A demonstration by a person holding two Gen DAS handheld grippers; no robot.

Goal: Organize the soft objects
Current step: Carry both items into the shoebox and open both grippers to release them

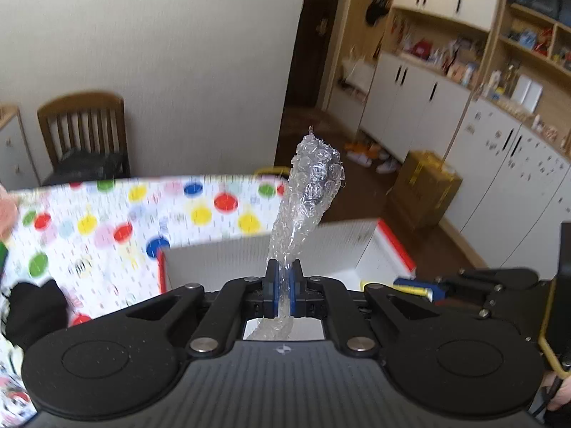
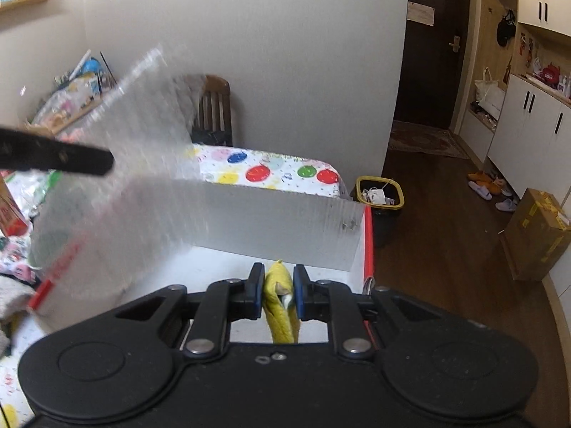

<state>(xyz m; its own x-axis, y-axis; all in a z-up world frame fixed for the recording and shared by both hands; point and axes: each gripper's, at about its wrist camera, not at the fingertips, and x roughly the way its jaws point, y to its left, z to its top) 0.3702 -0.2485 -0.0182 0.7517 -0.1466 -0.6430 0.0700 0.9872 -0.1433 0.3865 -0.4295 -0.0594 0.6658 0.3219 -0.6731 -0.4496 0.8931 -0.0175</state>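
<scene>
Two grippers in view, each clamped on something soft. Left gripper (image 1: 283, 278) with blue pads pressed tight on a twisted strip of bubble wrap (image 1: 309, 192), standing up and leaning right above the fingers, with its tail trailing back under the gripper body. Right gripper (image 2: 279, 294) pinching a yellow fabric piece (image 2: 280, 297), with its tip poking up just above the pads and the rest hanging down behind them; a small pale tag or patch on the fabric, too small to read.

Below both, a white corrugated box (image 1: 249, 256) with red edging, standing on a table under a cloth of red, yellow, green and blue dots (image 1: 107, 221). Bubble wrap above the box's near wall in the left wrist view; in the right wrist view a blurred clear sheet (image 2: 142, 149) spread over the box's left side, with the other gripper's dark finger (image 2: 64, 158) across it.

No readable writing anywhere: a pale notice on the dark door (image 2: 421, 12) blurred, yellow tape on a cardboard carton (image 2: 535, 232) on the floor illegible, a small faint emblem on the left gripper body unclear. Wooden chair (image 1: 84, 132) against the wall, a yellow-rimmed bin (image 2: 380, 196) beside the table, slippers (image 2: 489, 187) near white cabinets.
</scene>
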